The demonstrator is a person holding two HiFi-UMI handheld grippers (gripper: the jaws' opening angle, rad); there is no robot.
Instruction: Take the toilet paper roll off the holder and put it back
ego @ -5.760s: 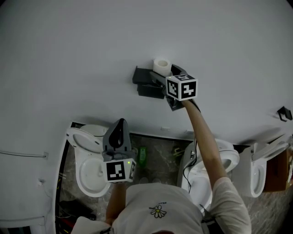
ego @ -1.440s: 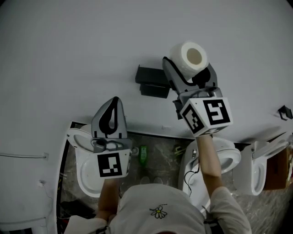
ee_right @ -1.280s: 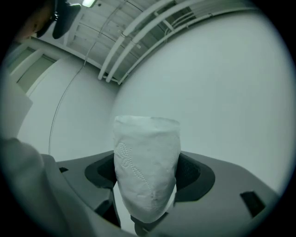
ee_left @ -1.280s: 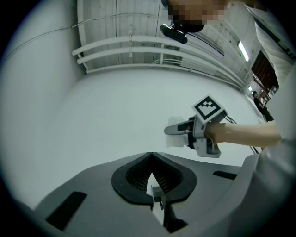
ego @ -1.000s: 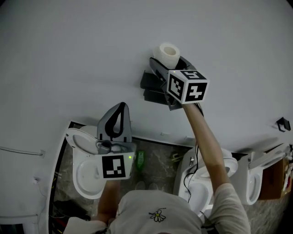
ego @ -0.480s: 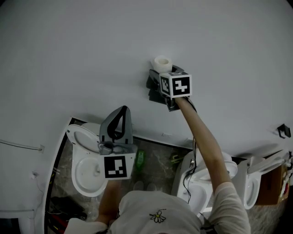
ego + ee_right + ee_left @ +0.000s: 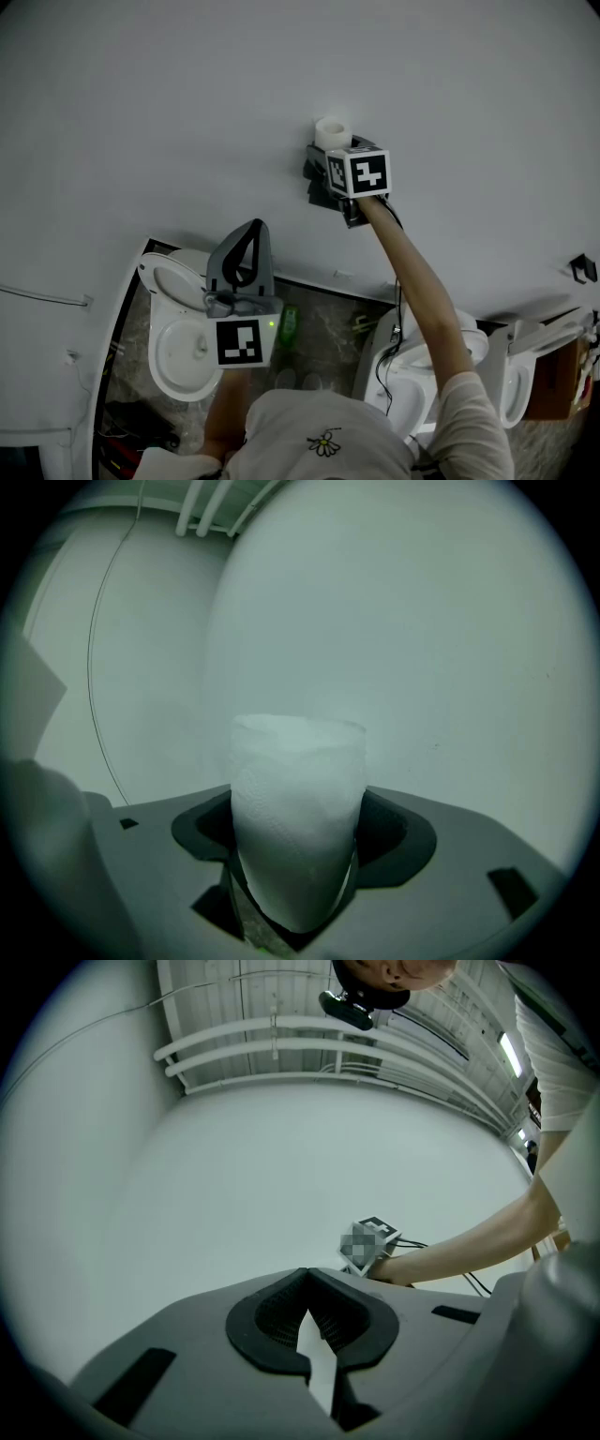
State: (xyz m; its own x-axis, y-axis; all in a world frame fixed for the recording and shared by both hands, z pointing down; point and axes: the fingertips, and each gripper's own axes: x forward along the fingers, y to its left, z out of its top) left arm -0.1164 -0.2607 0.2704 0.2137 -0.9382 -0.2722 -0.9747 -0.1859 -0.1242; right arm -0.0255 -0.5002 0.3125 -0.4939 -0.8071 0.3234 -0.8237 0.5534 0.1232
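Note:
The white toilet paper roll [image 7: 332, 133] stands end-up against the white wall, just above the black holder [image 7: 319, 190]. My right gripper [image 7: 332, 150] reaches out to it at arm's length and is shut on it; the marker cube hides the fingers in the head view. In the right gripper view the roll [image 7: 298, 808] fills the gap between the jaws of the right gripper [image 7: 300, 829], close to the wall. My left gripper [image 7: 250, 228] hangs lower left, away from the holder. In its own view the left gripper [image 7: 307, 1277] is shut on nothing.
Below the wall stand a white toilet with an open lid [image 7: 178, 342] at left, another toilet [image 7: 417, 370] under my right arm, and a third [image 7: 525, 366] at right. A green bottle [image 7: 289, 323] stands on the floor. A small black hook [image 7: 583, 269] sits on the wall, right.
My right gripper carried the roll from close to my head out to the wall, and the roll now sits at the holder. Over the last half second it hardly moved. The left gripper stayed.

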